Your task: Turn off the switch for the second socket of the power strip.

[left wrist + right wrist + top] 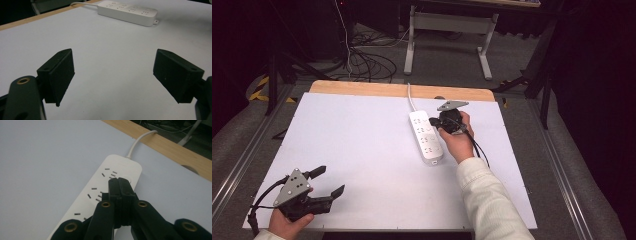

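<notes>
The power strip (426,137) lay at the table's (362,150) far right. The right tongs (118,180), pressed together and empty, hovered over its switch end, likely about to press it; the left tongs (328,181) waited wide apart, near left.

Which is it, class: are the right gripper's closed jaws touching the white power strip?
Cannot tell. In the right gripper view the right gripper, jaws shut, overlaps the power strip near its round button, but no contact or gap shows.

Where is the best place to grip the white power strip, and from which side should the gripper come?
Probably across the narrow width of the power strip, coming from above: it lies flat and its long sides are free. The open left gripper would suit; avoid the cord end.
</notes>
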The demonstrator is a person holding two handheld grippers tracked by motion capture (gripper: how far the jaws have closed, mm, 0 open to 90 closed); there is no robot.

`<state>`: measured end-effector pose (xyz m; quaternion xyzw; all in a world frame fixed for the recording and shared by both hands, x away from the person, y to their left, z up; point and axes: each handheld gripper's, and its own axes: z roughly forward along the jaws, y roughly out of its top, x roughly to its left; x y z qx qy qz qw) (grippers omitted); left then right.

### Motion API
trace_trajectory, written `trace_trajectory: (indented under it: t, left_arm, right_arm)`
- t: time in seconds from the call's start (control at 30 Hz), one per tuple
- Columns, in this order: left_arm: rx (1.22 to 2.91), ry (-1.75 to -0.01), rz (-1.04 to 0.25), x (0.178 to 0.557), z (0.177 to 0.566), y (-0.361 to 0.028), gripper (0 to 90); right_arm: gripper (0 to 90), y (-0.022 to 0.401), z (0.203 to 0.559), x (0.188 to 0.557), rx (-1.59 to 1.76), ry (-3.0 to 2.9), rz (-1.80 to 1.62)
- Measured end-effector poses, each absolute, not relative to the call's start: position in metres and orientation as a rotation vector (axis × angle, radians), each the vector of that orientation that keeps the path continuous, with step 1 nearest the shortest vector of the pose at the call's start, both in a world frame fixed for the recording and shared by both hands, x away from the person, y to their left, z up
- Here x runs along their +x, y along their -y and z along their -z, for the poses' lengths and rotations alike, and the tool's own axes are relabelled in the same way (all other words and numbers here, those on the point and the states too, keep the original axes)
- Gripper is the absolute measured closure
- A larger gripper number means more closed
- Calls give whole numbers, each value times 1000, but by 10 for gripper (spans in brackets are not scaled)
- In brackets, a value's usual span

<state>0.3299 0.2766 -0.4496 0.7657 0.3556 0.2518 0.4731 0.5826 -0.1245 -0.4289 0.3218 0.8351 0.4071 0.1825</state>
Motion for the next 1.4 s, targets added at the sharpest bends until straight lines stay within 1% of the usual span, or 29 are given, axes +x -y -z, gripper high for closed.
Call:
trace_trajectory:
  t: [0.77, 1.4]
  left_arm:
    - [1876, -875, -611, 330, 450, -277, 179]
    - [1874, -876, -609, 331, 450, -277, 179]
  right_arm:
    - [900, 121, 455, 593, 975, -2368, -1159]
    - [900, 116, 461, 594, 949, -2368, -1126]
